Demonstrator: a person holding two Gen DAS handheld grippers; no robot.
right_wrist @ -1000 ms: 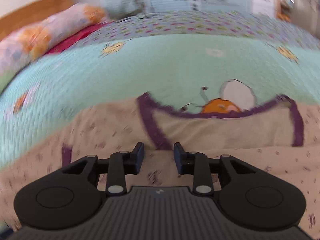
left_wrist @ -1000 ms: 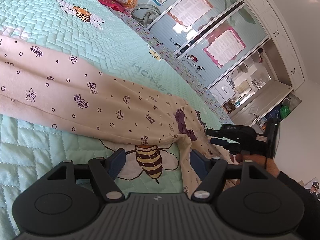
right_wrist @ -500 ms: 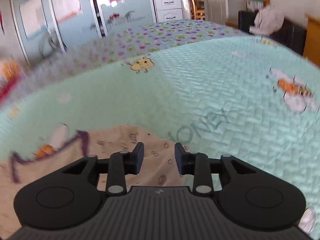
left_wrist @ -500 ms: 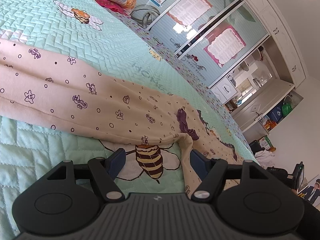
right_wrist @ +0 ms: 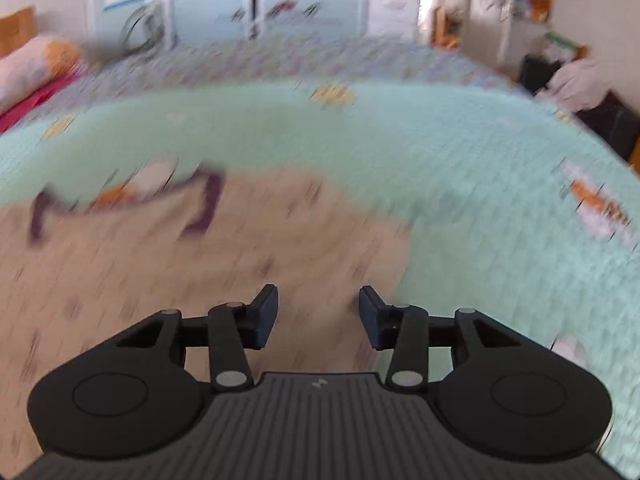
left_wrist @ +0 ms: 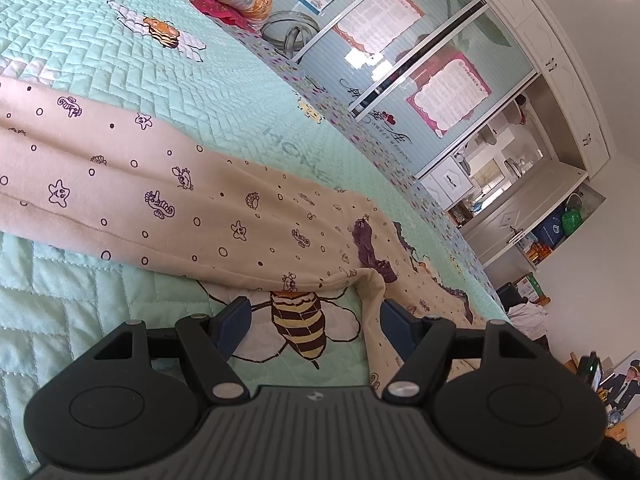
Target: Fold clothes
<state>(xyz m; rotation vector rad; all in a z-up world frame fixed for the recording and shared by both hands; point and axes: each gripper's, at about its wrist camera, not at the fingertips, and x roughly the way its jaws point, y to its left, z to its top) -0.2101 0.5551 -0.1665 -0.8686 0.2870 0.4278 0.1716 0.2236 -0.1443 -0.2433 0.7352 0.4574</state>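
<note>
- The cream printed garment (left_wrist: pixel 168 184) lies spread flat across the green quilt (left_wrist: pixel 208 92), its purple-trimmed neckline (right_wrist: pixel 208 208) toward the quilt's far side.
- Left gripper (left_wrist: pixel 314 322): jaws spread wide, a garment fold just inside 1 pad, nothing pinched.
- Right gripper (right_wrist: pixel 318 310): jaws have just been opening, apart above the garment's edge, gripping nothing; this view is blurred.

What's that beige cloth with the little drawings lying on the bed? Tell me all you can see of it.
The garment looks like soft beige cotton, printed with small purple stars, seahorses, bubbles and dots, with dark purple trim at its opening. It lies spread flat and long across the mint quilt, slightly creased, partly covering a stitched bee. One edge hangs in a fold by the left hand-held gripper, whose fingers stand open. What kind of garment it is cannot be told.
</note>
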